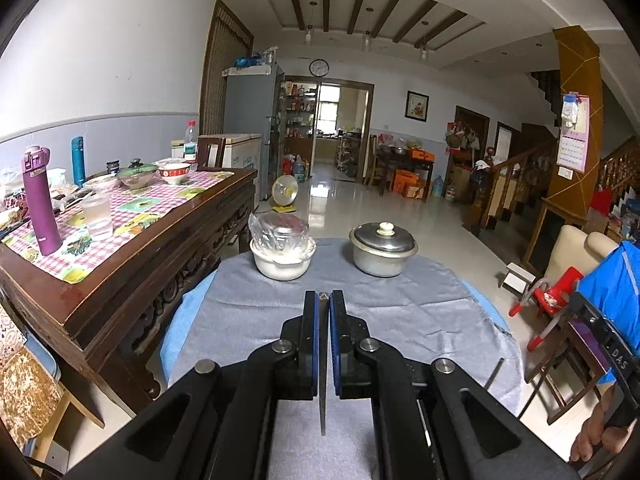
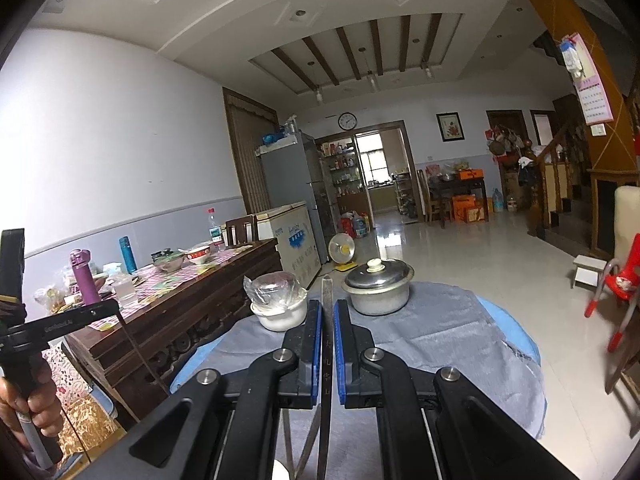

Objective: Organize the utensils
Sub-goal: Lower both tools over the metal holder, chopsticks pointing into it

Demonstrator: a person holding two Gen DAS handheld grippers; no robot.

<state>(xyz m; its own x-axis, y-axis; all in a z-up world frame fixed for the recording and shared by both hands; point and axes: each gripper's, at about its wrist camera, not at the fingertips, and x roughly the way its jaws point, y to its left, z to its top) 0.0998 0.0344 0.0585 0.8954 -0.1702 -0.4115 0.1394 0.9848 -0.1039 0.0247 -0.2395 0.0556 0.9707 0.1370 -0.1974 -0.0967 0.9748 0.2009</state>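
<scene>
My left gripper (image 1: pixel 324 295) is shut on a thin metal utensil (image 1: pixel 323 400), seen edge-on, which runs back between the blue pads towards the camera. My right gripper (image 2: pixel 327 305) is shut on a flat metal utensil handle (image 2: pixel 327 286) with engraved characters; its rounded tip pokes out past the fingertips. Both grippers hang above a round table under a grey cloth (image 1: pixel 400 308), pointing towards its far edge. What kind of utensil each one holds is hidden by the fingers.
A white bowl with a plastic-wrapped bowl on it (image 1: pixel 282 258) and a lidded metal pot (image 1: pixel 382 250) stand at the table's far edge. A wooden sideboard (image 1: pixel 132 280) crowded with bottles, cups and bowls flanks the left. A red chair (image 1: pixel 556 292) is right. A hand (image 2: pixel 28 404) grips the left handle.
</scene>
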